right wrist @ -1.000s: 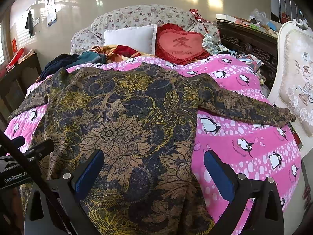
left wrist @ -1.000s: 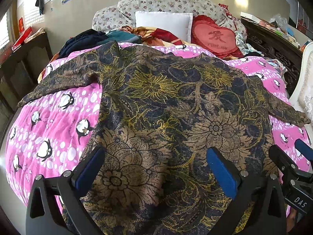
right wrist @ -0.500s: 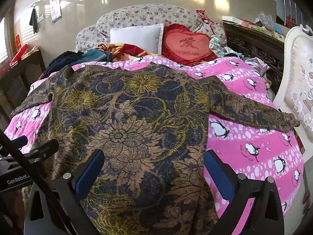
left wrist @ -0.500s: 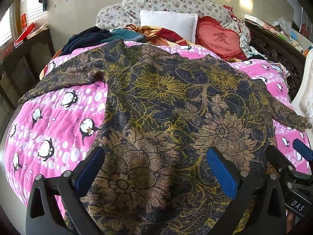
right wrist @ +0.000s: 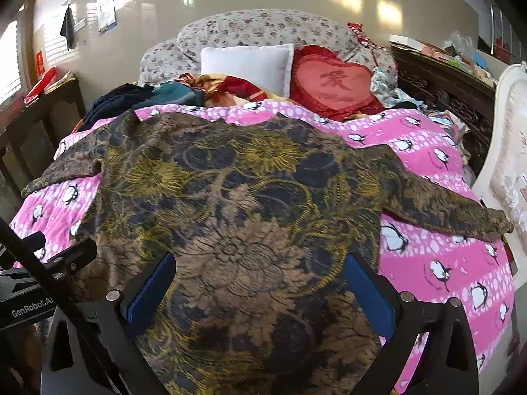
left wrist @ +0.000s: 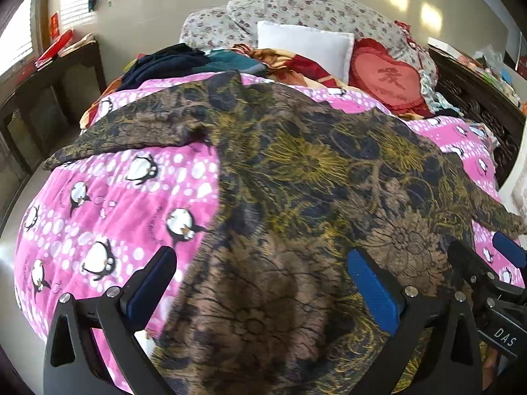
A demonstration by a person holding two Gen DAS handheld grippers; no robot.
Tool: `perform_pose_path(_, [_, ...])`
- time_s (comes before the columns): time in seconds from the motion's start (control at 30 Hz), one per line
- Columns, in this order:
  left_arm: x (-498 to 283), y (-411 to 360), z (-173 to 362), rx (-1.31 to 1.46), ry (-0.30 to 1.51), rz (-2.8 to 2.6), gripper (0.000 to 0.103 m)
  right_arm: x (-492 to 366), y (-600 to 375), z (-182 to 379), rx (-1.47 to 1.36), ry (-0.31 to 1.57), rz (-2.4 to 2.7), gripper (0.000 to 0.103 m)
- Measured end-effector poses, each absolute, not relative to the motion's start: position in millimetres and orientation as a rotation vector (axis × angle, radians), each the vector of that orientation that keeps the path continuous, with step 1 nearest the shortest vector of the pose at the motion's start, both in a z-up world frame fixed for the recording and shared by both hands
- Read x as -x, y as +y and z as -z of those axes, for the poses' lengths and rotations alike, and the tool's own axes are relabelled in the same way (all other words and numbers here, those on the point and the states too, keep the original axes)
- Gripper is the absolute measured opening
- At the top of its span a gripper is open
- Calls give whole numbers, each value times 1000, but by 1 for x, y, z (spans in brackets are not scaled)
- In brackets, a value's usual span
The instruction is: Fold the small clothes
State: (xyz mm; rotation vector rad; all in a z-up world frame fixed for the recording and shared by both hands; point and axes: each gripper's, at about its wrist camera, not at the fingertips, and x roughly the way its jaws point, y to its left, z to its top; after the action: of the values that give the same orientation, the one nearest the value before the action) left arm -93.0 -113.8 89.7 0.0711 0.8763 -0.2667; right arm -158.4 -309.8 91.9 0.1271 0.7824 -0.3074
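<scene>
Two grippers w/ fingers spread wide, nothing clamped: your left gripper (left wrist: 260,283) and right gripper (right wrist: 260,283) both hang over the near hem of the floral shirt (right wrist: 250,197). Shirt lies spread flat on the pink penguin quilt (left wrist: 108,204), sleeves out left & right. Left sleeve edge ends near the quilt's left side; right sleeve tip (right wrist: 494,223) reaches the bed's right edge, just beside the white chair (right wrist: 510,151). Bare quilt on both sides of the body. Far end crowded: clothes pile (left wrist: 171,62), white pillow (right wrist: 247,62), heart cushion (right wrist: 332,82).
</scene>
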Motion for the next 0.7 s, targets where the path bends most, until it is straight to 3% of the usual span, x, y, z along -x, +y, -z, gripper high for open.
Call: perform_pose_path(0.7, [64,-66,-94,-12,893,214,103,112,-268,-90,-90,809,243,103])
